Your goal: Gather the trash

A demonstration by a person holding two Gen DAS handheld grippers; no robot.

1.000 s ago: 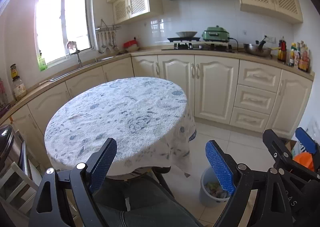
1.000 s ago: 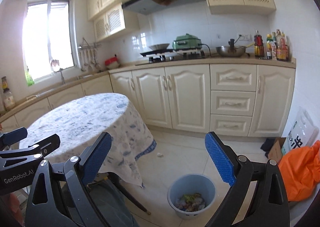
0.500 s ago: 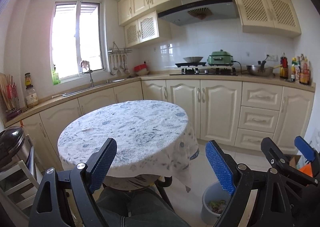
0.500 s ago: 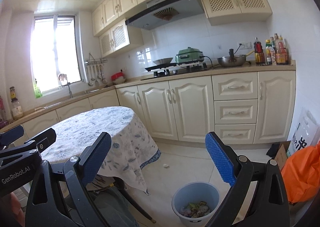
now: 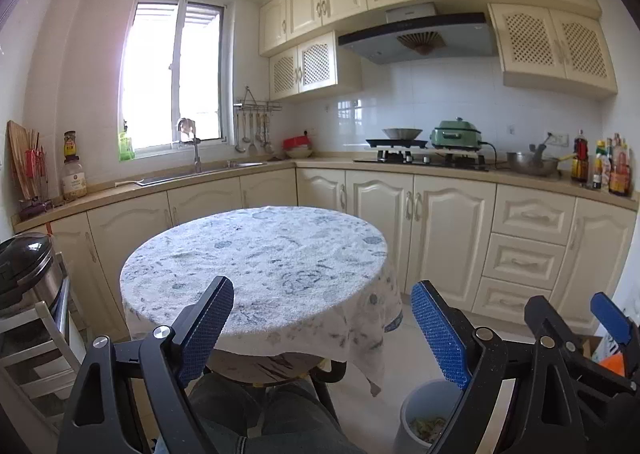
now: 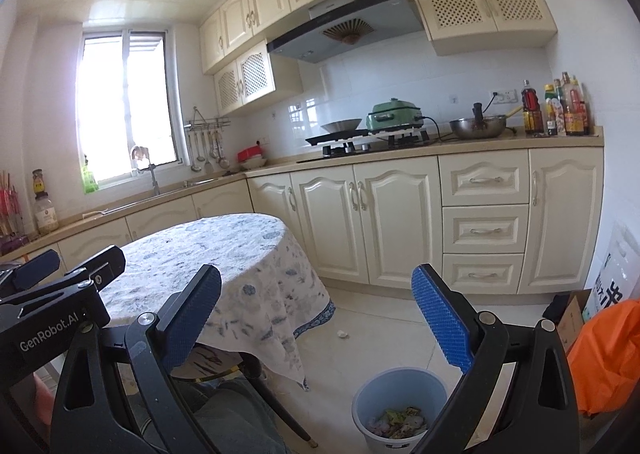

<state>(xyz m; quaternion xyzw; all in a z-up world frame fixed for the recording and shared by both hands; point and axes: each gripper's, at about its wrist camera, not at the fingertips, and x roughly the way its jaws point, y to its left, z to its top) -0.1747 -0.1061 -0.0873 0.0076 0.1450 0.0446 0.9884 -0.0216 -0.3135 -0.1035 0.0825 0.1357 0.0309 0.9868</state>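
Round table (image 5: 256,254) draped in a white cloth with blue floral print, standing near the middle of the kitchen floor. Cream base cabinets (image 6: 368,221) run along two walls under a beige counter (image 5: 520,178). On that counter: gas hob (image 6: 360,143) carrying a wok (image 6: 341,125) and a green electric cooker (image 6: 394,114); steel bowl (image 6: 478,126) with a utensil standing in it; cluster of sauce bottles (image 6: 556,109) at the far right end. Range hood (image 5: 416,35) above the hob. Sink with tap (image 5: 195,149) below the window (image 5: 176,73). Utensil rack (image 5: 254,125) hung with ladles. Jar (image 5: 74,181) at the left end. Orange bag (image 6: 608,354) on the floor at right.
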